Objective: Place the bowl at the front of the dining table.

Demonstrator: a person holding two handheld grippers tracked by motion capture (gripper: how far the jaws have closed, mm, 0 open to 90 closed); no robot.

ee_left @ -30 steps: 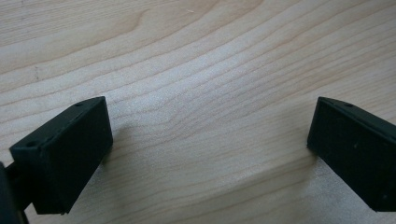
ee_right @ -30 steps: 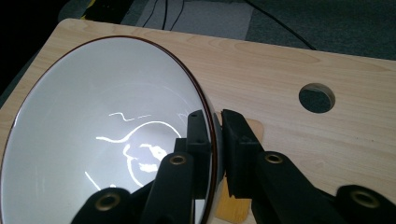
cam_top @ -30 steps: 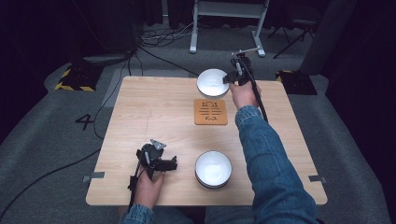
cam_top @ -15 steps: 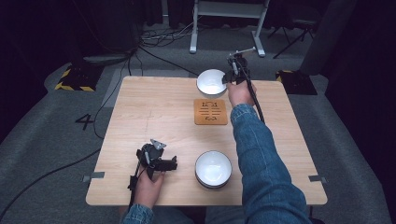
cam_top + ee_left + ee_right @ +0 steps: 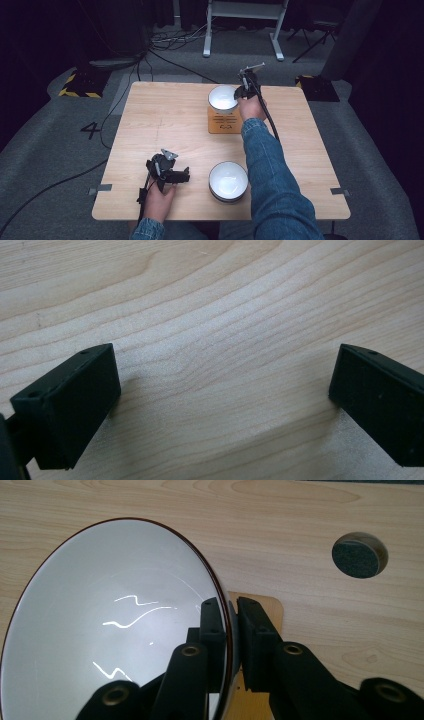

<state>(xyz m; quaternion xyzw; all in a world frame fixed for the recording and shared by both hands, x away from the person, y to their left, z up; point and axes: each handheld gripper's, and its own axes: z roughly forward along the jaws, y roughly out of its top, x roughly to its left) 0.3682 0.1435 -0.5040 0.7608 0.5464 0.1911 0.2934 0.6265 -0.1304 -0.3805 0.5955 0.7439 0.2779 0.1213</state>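
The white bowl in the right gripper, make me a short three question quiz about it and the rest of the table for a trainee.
1. True or false: the right gripper is shut on the rim of a white bowl.
2. In the high view, which thing lies just under and nearer the person than the held bowl?
A. the wooden trivet
B. a metal spoon
C. a folded cloth
3. Fill in: the left gripper rests with its jaws ____ over the bare wooden table.

Key
1. True: one jaw is inside the rim, one outside.
2. A. A second white bowl sits apart, by the near edge.
3. Open.
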